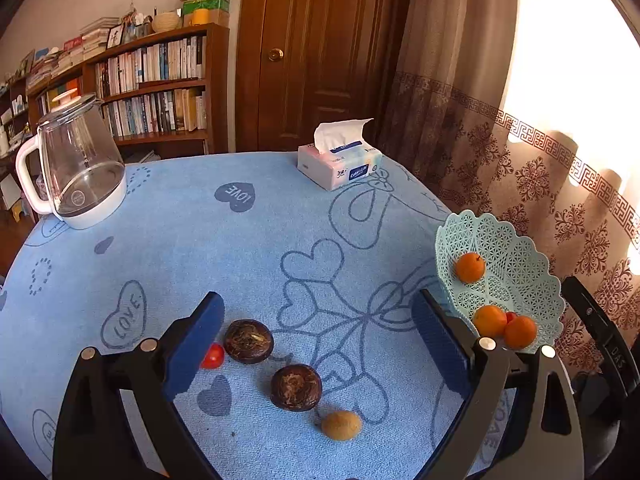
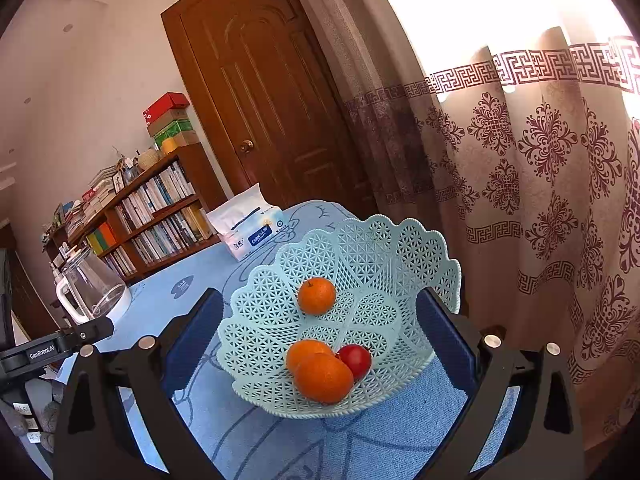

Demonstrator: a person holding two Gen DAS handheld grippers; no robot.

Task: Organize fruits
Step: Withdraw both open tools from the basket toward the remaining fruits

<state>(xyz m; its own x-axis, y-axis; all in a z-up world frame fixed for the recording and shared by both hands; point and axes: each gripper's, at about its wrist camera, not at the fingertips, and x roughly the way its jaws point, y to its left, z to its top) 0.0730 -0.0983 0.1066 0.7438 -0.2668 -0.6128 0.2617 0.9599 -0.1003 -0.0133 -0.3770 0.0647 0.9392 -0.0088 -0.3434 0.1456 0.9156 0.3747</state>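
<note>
1. Left wrist view: your left gripper [image 1: 318, 326] has its jaws spread wide, and nothing is between them. They stand over the blue tablecloth [image 1: 192, 248].
2. A small red tomato [image 1: 213, 356] at the lower left peeks out from behind the left blue pad. Part of it is hidden.
3. Two dark brown round fruits [image 1: 248, 341] [image 1: 296, 387] lie in the lower middle, near each other but apart. I cannot tell what kind they are. A small tan fruit [image 1: 341, 425] lies just below them.
4. The pale green basket [image 1: 520, 264] sits at the right edge. The right finger covers its lower left rim. You can see three oranges [image 1: 470, 267] in it. A bit of red [image 1: 511, 316] shows between the two lower ones, too small to make out here.
5. A black bar at the far right is part of another tool, cut off by the frame.
6. A glass kettle [image 1: 80, 168] stands at the left and a tissue pack [image 1: 339, 164] at the upper middle.
7. Right wrist view: your right gripper [image 2: 320, 322] is spread wide too and grips nothing. The basket [image 2: 360, 248] lies between its fingers, but the pads do not press it.
8. Here the basket is plain to see. One orange [image 2: 317, 295] sits alone higher up. Two oranges [image 2: 323, 378] touch lower down, and a red tomato [image 2: 355, 360] rests just beside them.
9. This view does not show the fruits lying loose on the cloth. The other view does.
10. The kettle [image 2: 96, 292] is at the left, partly behind a black tool at the lower left edge.
</note>
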